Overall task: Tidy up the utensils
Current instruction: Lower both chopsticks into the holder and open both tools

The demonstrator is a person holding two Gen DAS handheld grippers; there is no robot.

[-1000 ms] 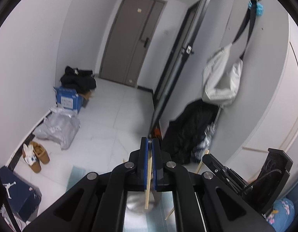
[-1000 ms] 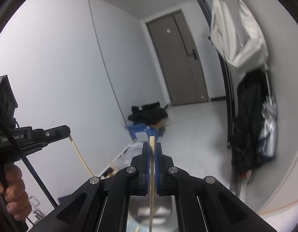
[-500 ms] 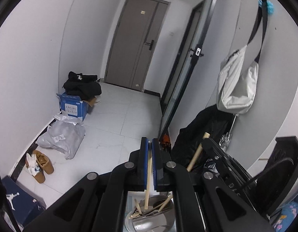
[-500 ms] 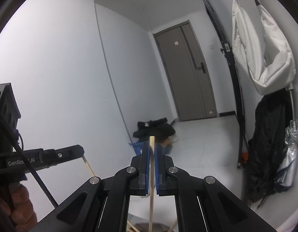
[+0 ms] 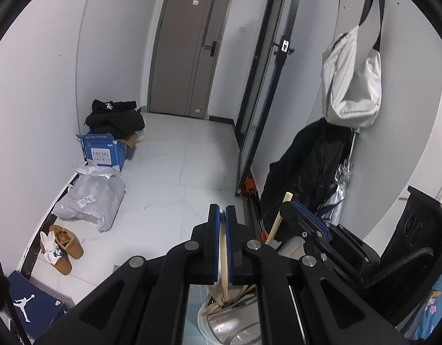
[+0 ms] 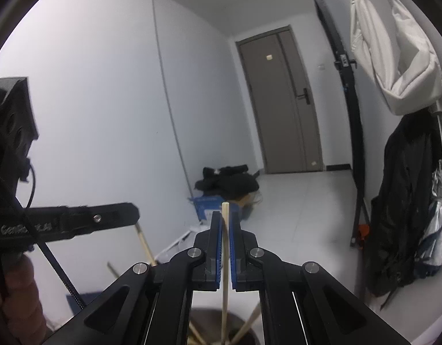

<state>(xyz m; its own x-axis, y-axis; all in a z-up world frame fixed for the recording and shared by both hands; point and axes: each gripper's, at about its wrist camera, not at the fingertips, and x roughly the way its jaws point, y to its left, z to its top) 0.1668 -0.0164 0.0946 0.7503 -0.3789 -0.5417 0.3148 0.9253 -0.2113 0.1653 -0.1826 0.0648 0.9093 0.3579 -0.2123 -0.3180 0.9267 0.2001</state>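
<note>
My left gripper is shut on a wooden chopstick that points down into a round metal holder with several other chopsticks in it. My right gripper is shut on another wooden chopstick, held upright with its lower end in the same holder. In the left wrist view the right gripper sits just to the right, its chopstick sticking up. In the right wrist view the left gripper reaches in from the left over the holder.
The holder stands on a teal surface. Beyond is a tiled hallway floor with a blue box, a grey bag, shoes and a door. A white bag and a black coat hang at the right.
Both grippers have tilted upward and both views now show more wall and door. The metal holder with chopsticks has come into view under the left gripper. Both stay shut on their chopsticks.
</note>
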